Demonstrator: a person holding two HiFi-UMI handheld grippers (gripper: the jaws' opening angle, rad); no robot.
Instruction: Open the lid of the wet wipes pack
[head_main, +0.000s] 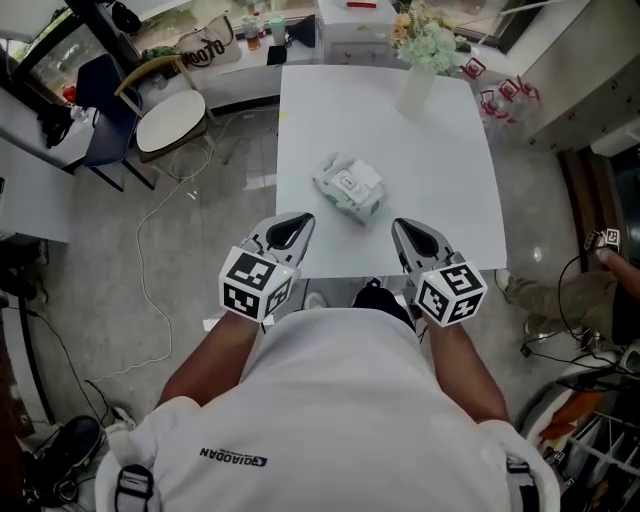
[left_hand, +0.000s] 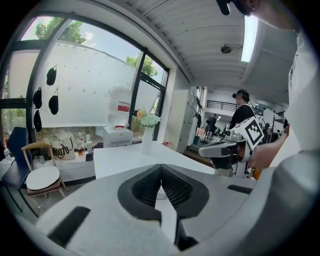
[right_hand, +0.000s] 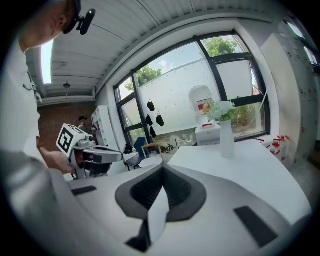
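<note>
The wet wipes pack (head_main: 350, 188), white and pale green with its lid on top, lies near the middle of the white table (head_main: 440, 200). My left gripper (head_main: 302, 221) hovers at the table's front edge, just left of and nearer than the pack, jaws shut and empty. My right gripper (head_main: 399, 225) mirrors it on the pack's right, also shut with nothing in it. Neither touches the pack. In the left gripper view the jaws (left_hand: 161, 168) meet at the tip and the right gripper (left_hand: 222, 149) shows beside them. In the right gripper view the jaws (right_hand: 162, 168) are together. The pack is hidden in both gripper views.
A white vase with flowers (head_main: 420, 70) stands at the table's far edge. A chair with a round white seat (head_main: 170, 120) is left of the table, with a cable (head_main: 150, 290) on the floor. A seated person's legs (head_main: 560, 290) are at the right.
</note>
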